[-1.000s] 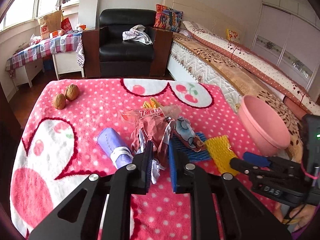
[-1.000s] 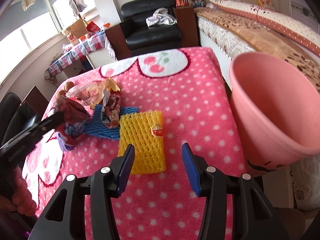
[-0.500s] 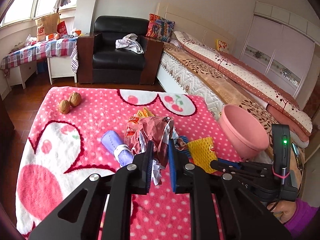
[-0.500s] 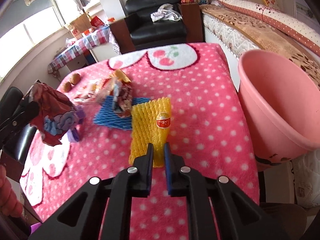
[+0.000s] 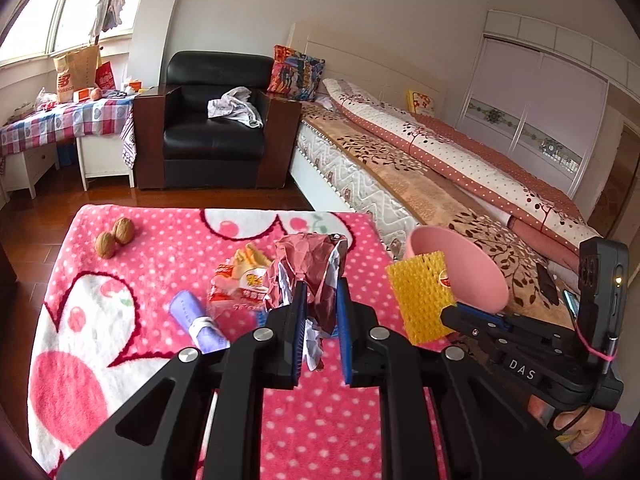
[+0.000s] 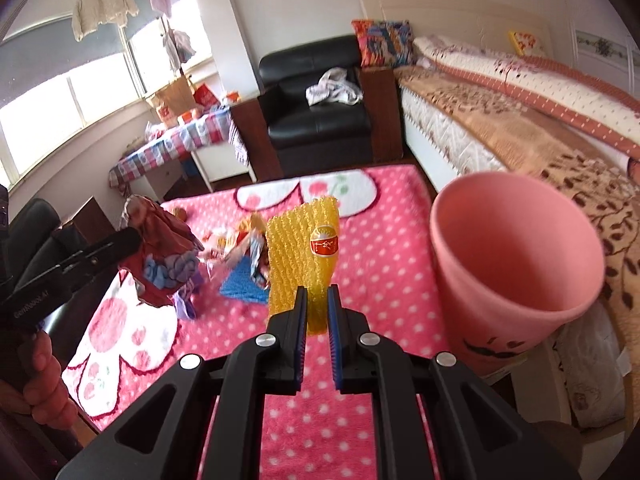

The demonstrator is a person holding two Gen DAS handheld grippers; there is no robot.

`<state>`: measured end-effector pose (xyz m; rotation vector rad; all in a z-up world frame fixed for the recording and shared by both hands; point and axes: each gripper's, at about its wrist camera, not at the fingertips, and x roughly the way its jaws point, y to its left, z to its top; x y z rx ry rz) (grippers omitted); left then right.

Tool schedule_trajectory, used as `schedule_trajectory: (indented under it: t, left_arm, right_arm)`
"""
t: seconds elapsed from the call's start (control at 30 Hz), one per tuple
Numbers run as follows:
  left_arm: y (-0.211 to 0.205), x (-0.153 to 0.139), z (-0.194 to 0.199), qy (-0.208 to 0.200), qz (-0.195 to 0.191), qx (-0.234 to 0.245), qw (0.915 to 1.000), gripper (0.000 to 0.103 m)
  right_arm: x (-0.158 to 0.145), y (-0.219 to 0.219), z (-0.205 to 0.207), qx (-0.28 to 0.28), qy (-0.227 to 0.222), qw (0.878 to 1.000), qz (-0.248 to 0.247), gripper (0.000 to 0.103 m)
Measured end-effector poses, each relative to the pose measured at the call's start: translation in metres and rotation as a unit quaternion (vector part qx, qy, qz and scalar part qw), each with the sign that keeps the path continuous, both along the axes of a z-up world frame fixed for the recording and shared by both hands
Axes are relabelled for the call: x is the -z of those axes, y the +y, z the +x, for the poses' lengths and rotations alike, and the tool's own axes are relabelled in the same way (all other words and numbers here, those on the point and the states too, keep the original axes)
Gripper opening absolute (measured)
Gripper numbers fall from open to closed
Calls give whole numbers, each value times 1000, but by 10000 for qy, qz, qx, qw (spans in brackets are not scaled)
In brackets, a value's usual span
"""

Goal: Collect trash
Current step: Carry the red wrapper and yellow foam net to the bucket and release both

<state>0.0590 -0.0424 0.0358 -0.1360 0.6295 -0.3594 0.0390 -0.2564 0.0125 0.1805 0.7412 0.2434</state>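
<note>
My left gripper (image 5: 320,304) is shut on a crumpled dark red wrapper (image 5: 306,270) and holds it above the pink dotted blanket (image 5: 160,264). It also shows in the right wrist view (image 6: 160,256). My right gripper (image 6: 317,306) is shut on a yellow foam net (image 6: 300,256) with a red sticker, lifted off the blanket; it also shows in the left wrist view (image 5: 420,296). A pink bin (image 6: 516,264) stands at the blanket's right edge, just right of the net.
A red and yellow snack bag (image 5: 240,284), a purple roll (image 5: 196,320) and a blue foam net (image 6: 244,284) lie on the blanket. Two walnuts (image 5: 114,236) sit at its far left. A bed (image 5: 420,168) runs along the right, a black armchair (image 5: 216,132) behind.
My right gripper closed on the yellow foam net and lifted it off the blanket. My left gripper rose higher with the red wrapper.
</note>
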Motion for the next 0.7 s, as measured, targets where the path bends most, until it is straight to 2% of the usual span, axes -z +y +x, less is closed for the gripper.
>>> schedule_trajectory:
  t: [0.37,0.7]
  left_arm:
    - [-25,-13,8,-84,-68,206,9997,14]
    - [-74,-22,22,-260,-76,631,9976,14]
  right_arm:
    - [-25,-25,-9,442,-477,9979,-66,9]
    - [-36,-63,-2,925,-741,9928,-151,9]
